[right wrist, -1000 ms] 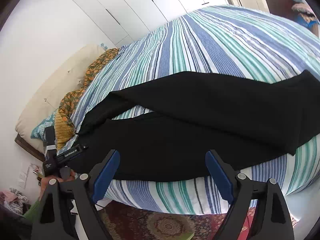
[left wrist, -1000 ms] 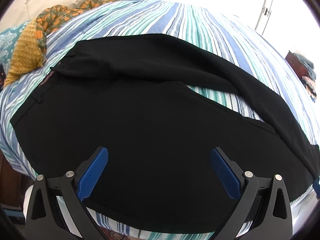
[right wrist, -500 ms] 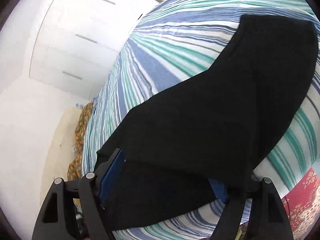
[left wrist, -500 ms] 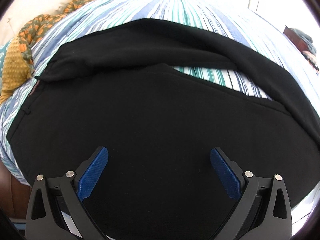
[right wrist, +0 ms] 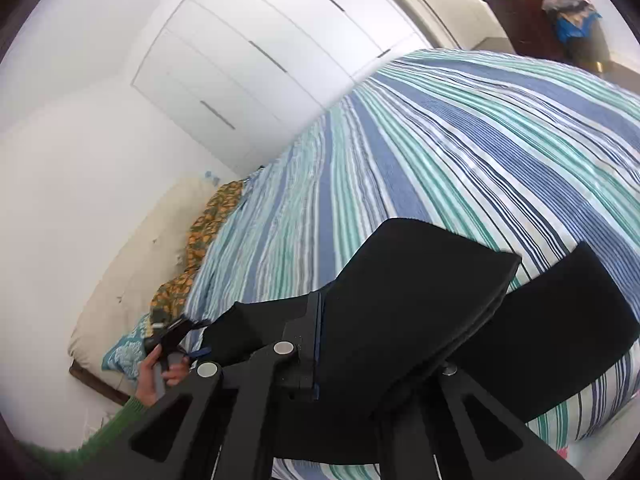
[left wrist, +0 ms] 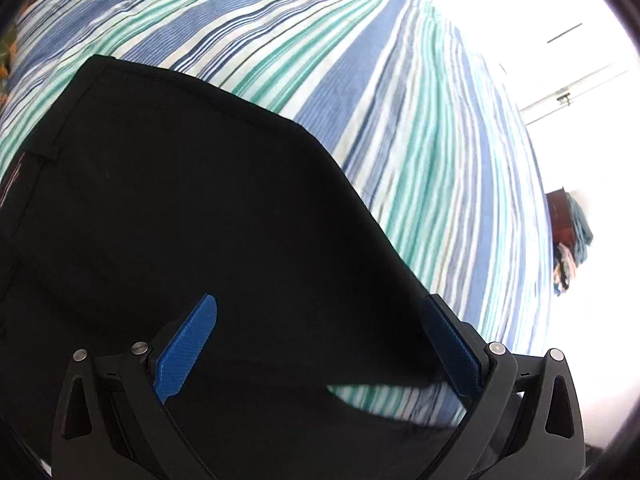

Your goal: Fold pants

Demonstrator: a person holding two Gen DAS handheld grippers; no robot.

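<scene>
1. Left gripper [left wrist: 320, 344], jaws apart, hovers over black fabric pants [left wrist: 180, 220] lying along the striped bed's [left wrist: 420, 140] near edge.
2. Right gripper [right wrist: 320, 344] is clamped on a pant leg; the thin hold may slip.

Nothing here reads as words or numbers; the pants [left wrist: 180, 220] carry only a faint reddish mark near the waistband, too small to read.
</scene>
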